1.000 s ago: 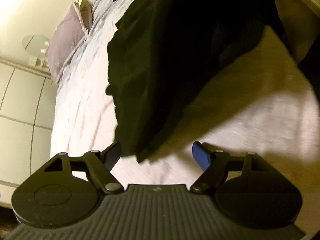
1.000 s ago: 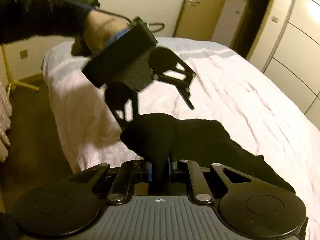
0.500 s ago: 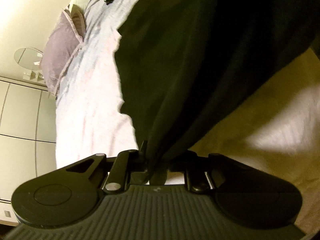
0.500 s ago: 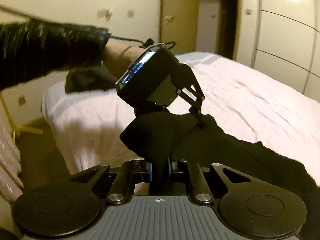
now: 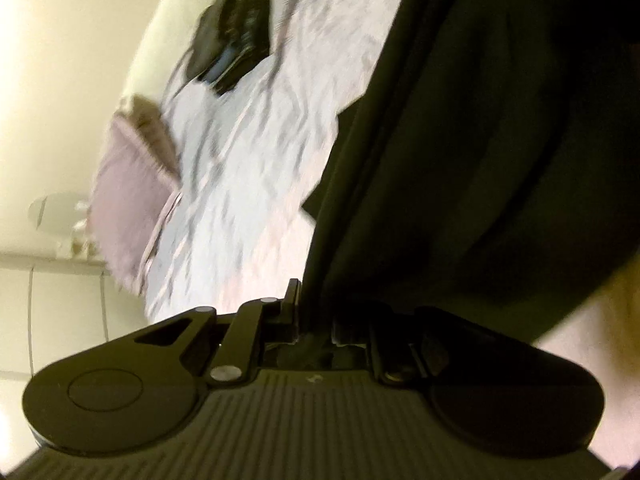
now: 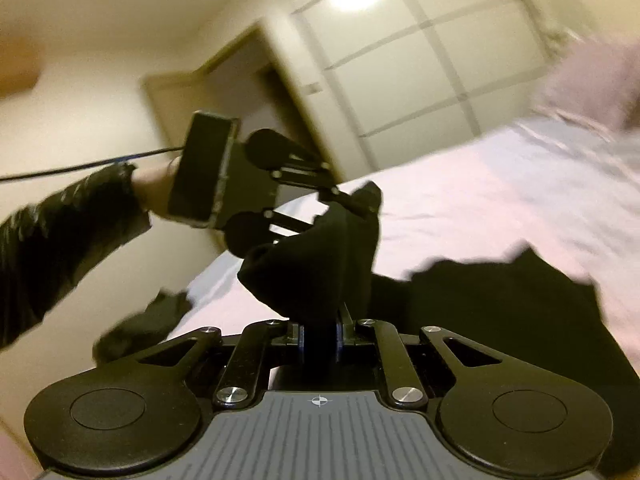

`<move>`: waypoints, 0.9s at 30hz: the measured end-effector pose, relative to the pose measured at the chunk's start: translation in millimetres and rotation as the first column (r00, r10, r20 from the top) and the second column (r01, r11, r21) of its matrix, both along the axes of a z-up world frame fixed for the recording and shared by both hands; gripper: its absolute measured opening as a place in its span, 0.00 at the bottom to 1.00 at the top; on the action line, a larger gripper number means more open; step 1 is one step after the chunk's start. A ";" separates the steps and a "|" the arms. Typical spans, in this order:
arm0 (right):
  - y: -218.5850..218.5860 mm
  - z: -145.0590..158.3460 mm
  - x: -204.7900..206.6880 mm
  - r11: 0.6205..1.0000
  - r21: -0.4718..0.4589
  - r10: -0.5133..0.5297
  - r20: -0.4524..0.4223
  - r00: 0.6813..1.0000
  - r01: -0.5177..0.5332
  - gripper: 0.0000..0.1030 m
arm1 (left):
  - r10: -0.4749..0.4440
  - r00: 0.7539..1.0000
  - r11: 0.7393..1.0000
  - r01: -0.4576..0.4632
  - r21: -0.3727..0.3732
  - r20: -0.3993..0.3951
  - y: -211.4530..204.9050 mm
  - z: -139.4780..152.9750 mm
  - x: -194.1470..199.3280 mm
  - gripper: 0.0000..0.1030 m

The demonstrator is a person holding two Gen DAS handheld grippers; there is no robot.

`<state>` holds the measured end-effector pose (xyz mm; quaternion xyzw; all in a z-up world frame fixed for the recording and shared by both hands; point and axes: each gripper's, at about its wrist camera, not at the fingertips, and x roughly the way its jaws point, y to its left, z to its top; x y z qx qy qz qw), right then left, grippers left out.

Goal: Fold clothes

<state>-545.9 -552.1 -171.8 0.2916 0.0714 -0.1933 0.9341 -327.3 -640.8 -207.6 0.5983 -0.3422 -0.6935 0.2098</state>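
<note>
A black garment [image 5: 460, 140] hangs stretched above the bed and fills the right half of the left wrist view. My left gripper [image 5: 314, 320] is shut on its edge. In the right wrist view my right gripper [image 6: 320, 340] is shut on another bunched corner of the same garment [image 6: 320, 268]. The left gripper [image 6: 356, 204] shows there too, held by a hand in a black sleeve, pinching the cloth a little above and ahead of my right one. The rest of the garment [image 6: 500, 312] trails down onto the bed.
The bed has a pale pink rumpled cover [image 5: 260, 160] [image 6: 480, 192]. A pillow [image 5: 128, 200] and a dark folded item [image 5: 236, 36] lie at its head. White wardrobe doors [image 6: 420, 60] and a doorway [image 6: 248, 92] stand behind.
My left gripper was open a second ago and has shut on the garment's edge. Both grippers have lifted and swung, raising the cloth off the bed.
</note>
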 end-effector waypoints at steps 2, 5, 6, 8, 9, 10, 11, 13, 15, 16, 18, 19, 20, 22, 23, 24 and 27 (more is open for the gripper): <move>-11.2 -15.7 -22.9 0.997 0.066 -0.046 0.015 0.999 0.045 0.11 | -0.023 1.000 1.000 0.023 0.018 0.010 -13.7 -9.3 -22.1 0.12; -24.6 -36.5 -52.3 0.983 0.153 -0.108 0.027 0.994 0.103 0.11 | -0.052 0.998 0.997 0.051 0.059 0.023 -31.8 -33.0 -51.8 0.12; -29.4 -42.6 -62.8 0.976 0.180 -0.129 0.029 0.991 0.122 0.11 | -0.062 0.998 0.996 0.060 0.073 0.028 -37.8 -40.9 -61.7 0.12; -36.3 -55.4 -79.4 0.959 0.232 -0.171 0.026 0.985 0.160 0.11 | -0.082 0.996 0.992 0.078 0.100 0.035 -49.8 -56.7 -81.4 0.12; -40.7 -59.9 -89.4 0.952 0.253 -0.188 0.025 0.982 0.175 0.11 | -0.092 0.995 0.990 0.087 0.114 0.039 -55.8 -64.6 -91.3 0.12; -44.0 -64.3 -99.5 0.942 0.275 -0.204 0.020 0.979 0.190 0.11 | -0.102 0.994 0.987 0.096 0.127 0.043 -61.8 -72.5 -101.2 0.12; -46.9 -68.8 -109.4 0.932 0.297 -0.219 0.012 0.976 0.205 0.11 | -0.105 0.994 0.986 0.099 0.136 0.043 -66.3 -78.4 -108.0 0.12; -50.6 -79.9 -124.6 0.911 0.345 -0.239 -0.009 0.971 0.227 0.11 | -0.089 0.996 0.987 0.084 0.139 0.032 -71.1 -84.6 -112.0 0.13; -48.4 -83.4 -132.4 0.900 0.360 -0.255 -0.029 0.967 0.248 0.12 | -0.073 0.997 0.987 0.069 0.142 0.021 -75.9 -90.7 -116.1 0.14; -45.4 -82.6 -136.6 0.898 0.353 -0.266 -0.046 0.963 0.264 0.14 | -0.065 0.998 0.988 0.062 0.144 0.015 -78.3 -93.8 -118.1 0.15; -38.3 -76.9 -143.2 0.900 0.316 -0.287 -0.091 0.954 0.301 0.38 | -0.017 0.999 0.990 0.023 0.141 -0.045 -80.8 -83.4 -112.7 0.25; -32.2 -70.0 -144.8 0.909 0.257 -0.301 -0.134 0.944 0.327 0.55 | 0.014 0.996 0.990 -0.001 0.139 -0.086 -81.5 -74.8 -108.0 0.30; -25.6 -62.7 -146.5 0.917 0.191 -0.318 -0.179 0.931 0.350 0.59 | 0.044 0.991 0.990 -0.026 0.139 -0.127 -82.2 -66.1 -103.3 0.41; -11.0 -45.8 -144.3 0.937 0.029 -0.331 -0.255 0.909 0.349 0.59 | 0.104 0.973 0.987 -0.075 0.141 -0.208 -83.6 -48.7 -93.9 0.45; -1.0 -36.9 -139.7 0.943 -0.074 -0.330 -0.301 0.895 0.323 0.59 | 0.133 0.960 0.985 -0.100 0.143 -0.248 -84.3 -40.0 -89.2 0.45; 9.8 -27.8 -134.1 0.941 -0.181 -0.332 -0.349 0.876 0.284 0.59 | 0.162 0.948 0.981 -0.125 0.147 -0.275 -82.2 -33.7 -83.1 0.45; 39.3 -19.5 -105.6 0.885 -0.464 -0.293 -0.499 0.816 0.035 0.60 | 0.242 0.922 0.966 -0.200 0.164 -0.302 -63.1 -24.9 -58.6 0.45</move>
